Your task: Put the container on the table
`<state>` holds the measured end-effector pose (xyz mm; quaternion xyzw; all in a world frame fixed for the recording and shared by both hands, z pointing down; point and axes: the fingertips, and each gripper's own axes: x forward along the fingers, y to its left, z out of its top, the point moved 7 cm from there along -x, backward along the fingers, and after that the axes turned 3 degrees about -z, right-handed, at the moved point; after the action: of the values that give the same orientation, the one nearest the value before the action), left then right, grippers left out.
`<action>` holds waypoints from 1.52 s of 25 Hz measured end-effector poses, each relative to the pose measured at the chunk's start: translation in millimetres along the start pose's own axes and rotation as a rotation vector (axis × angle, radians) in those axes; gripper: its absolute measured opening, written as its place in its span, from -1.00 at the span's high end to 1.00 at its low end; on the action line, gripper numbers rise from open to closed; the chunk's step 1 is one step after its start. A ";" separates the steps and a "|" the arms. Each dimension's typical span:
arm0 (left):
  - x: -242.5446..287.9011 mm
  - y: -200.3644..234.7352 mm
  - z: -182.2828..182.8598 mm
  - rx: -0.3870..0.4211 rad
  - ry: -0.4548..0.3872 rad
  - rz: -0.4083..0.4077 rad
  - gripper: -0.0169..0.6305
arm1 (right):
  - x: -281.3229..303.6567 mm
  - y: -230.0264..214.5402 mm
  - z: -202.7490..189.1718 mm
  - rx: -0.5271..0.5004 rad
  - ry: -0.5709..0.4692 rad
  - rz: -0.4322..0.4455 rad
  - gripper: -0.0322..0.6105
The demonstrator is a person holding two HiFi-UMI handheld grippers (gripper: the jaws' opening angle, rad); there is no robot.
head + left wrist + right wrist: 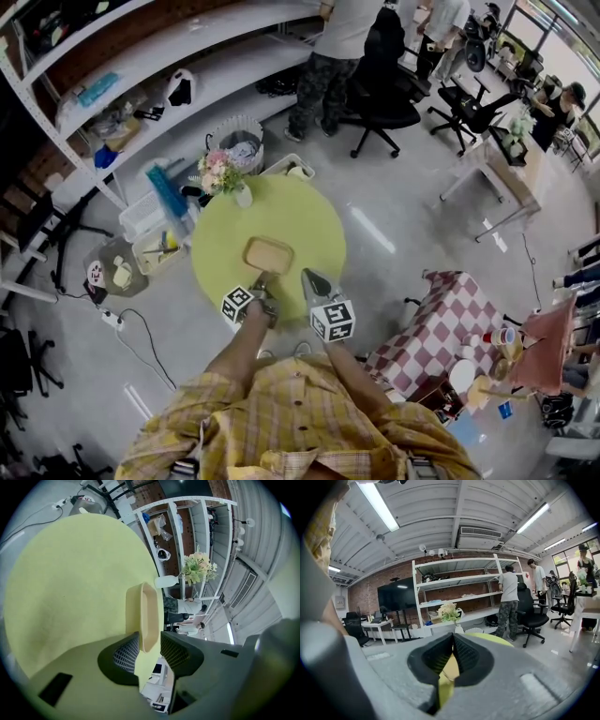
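Note:
A shallow beige container [268, 254] rests on the round yellow-green table [305, 211], near its middle. My left gripper [263, 283] reaches the container's near edge. In the left gripper view the container [149, 613] stands on the table [70, 573] with its rim between the jaws of the left gripper [150, 643], which are apart, and a gap shows beside the rim. My right gripper [310, 279] hovers just right of the container, over the table's near side. In its own view the right gripper [453, 638] has its pads together with nothing between them.
A white vase of flowers [221, 174] stands at the table's far left edge. Behind are long white shelves [187, 66], floor bins [150, 230] and office chairs [384, 103] with people standing. A checkered-cloth table [439, 330] sits to the right.

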<state>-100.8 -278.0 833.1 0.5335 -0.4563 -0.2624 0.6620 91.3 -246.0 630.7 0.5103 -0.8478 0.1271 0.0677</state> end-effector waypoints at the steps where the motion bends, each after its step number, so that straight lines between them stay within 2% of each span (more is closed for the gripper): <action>1: -2.5 -1.2 -0.7 0.002 0.006 -0.006 0.56 | -0.9 0.4 0.0 -0.001 -0.001 0.000 0.90; 7: -12.4 -17.3 -2.7 0.018 0.045 -0.094 0.57 | -6.2 0.0 -0.5 -0.007 -0.010 0.007 0.90; 12: -21.4 -34.8 -7.7 0.000 0.067 -0.162 0.57 | -7.4 4.5 -1.4 -0.008 -0.004 0.013 0.90; 17: -31.7 -41.1 -15.4 -0.002 0.073 -0.205 0.85 | -8.1 12.1 -0.1 0.005 -0.009 0.032 0.90; 23: -47.8 -55.8 -19.1 0.051 0.094 -0.264 0.93 | -13.4 18.6 -2.2 -0.008 -0.011 0.042 0.90; 32: -65.3 -90.1 -16.2 0.214 0.130 -0.354 0.93 | -18.1 22.0 0.3 0.031 -0.014 0.040 0.90; 38: -72.6 -94.3 -11.8 0.222 0.118 -0.387 0.93 | -19.1 21.4 1.4 0.043 -0.020 0.043 0.90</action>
<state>-109.5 -239.6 720.2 0.6952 -0.3320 -0.3010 0.5620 81.4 -220.6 621.5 0.4948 -0.8562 0.1416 0.0452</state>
